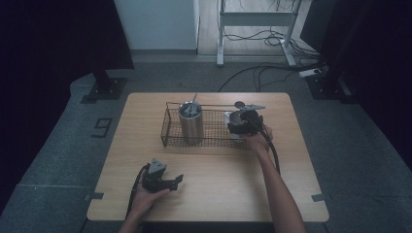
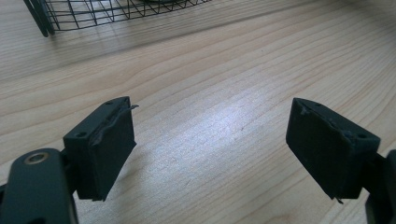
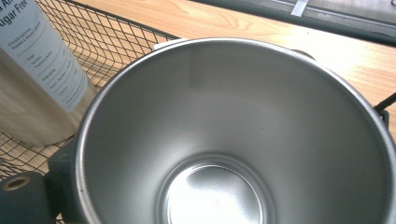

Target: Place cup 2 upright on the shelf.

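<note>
Left tongs: nearest to me, my left gripper [image 1: 176,181] lies low over the near left part of the wooden table [image 1: 218,194], with the left hand [image 1: 145,196] behind it. Its jaws point toward the right.
Left tongs, state: in the left gripper view the two black pads [image 2: 109,149] stand wide apart, with bare wood between them. Open and holding nothing.
Cable: a black lead loops from that gripper back past my wrist to the table's near edge.
Wire basket: the long black mesh basket [image 1: 167,132] sits across the middle of the table, well apart from the left gripper. Its corner shows at the top of the left gripper view.
Right tongs: my right gripper [image 1: 243,122] is at the basket's right end, with the right hand [image 1: 258,141] just in front of the mesh.
Steel cup: the right gripper view looks straight into an empty steel cup [image 3: 224,140] that sits between the jaws, at that same right end of the basket.
Right tongs, state: one pad [image 3: 58,163] lies against the cup's outer wall and the other is hidden by the cup. I cannot tell whether it is clamped.
Tumbler: a tall steel tumbler [image 1: 190,124] with a printed label stands upright in the basket's left half, apart from the cup.
</note>
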Demonstrator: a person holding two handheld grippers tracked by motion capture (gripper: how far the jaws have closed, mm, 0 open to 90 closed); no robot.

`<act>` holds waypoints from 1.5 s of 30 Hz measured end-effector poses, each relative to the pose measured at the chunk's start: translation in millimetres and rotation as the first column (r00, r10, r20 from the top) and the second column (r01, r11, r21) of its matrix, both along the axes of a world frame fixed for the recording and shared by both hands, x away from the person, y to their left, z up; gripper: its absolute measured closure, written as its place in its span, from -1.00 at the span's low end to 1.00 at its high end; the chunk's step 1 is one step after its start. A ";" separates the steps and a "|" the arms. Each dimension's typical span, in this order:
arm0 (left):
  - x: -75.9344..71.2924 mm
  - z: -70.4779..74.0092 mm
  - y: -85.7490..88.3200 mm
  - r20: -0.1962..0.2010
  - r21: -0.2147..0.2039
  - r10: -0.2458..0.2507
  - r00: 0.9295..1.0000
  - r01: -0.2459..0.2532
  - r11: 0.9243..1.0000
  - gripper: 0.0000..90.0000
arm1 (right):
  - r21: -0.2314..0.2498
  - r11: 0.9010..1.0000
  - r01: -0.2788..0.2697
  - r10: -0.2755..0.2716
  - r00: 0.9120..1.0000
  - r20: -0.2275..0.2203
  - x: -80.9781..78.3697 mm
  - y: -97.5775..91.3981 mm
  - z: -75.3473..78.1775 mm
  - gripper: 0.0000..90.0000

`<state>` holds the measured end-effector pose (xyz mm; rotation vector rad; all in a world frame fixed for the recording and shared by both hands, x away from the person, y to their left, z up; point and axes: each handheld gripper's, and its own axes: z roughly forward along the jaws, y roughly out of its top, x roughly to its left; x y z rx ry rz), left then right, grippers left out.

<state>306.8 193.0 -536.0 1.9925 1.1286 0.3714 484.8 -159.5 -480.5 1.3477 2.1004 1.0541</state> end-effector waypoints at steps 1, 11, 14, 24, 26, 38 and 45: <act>-0.1 0.0 -0.1 0.000 -0.002 0.001 1.000 -0.001 1.000 -0.65 | 0.001 1.000 0.002 -0.002 1.000 -0.001 0.2 0.4 -0.8 -0.85; 0.1 -0.3 -0.3 -0.003 -0.001 -0.004 1.000 0.004 1.000 -0.65 | -0.021 1.000 0.002 -0.003 1.000 -0.010 1.0 2.3 -2.5 -0.85; 0.0 -0.2 -0.6 -0.004 -0.001 -0.005 1.000 0.005 1.000 -0.65 | -0.026 1.000 0.002 -0.002 1.000 -0.017 1.7 2.7 -3.1 -0.85; -0.1 -0.6 -1.1 -0.006 0.003 -0.010 1.000 0.010 1.000 -0.65 | -0.059 0.998 -0.005 0.002 0.998 -0.056 3.9 4.0 -5.0 -0.85; -0.2 -0.5 -1.3 -0.006 0.003 -0.013 1.000 0.013 1.000 -0.65 | -0.069 0.998 -0.008 0.004 0.998 -0.064 4.3 4.5 -5.4 -0.85; -0.6 -0.4 -2.2 -0.009 0.004 -0.019 1.000 0.019 1.000 -0.65 | -0.079 0.997 -0.010 0.001 0.995 -0.104 5.4 3.6 -6.6 -0.86; -0.7 -0.5 -2.5 -0.011 0.005 -0.021 1.000 0.021 1.000 -0.65 | -0.095 0.995 0.003 -0.014 0.993 -0.116 4.1 2.4 -6.1 -0.86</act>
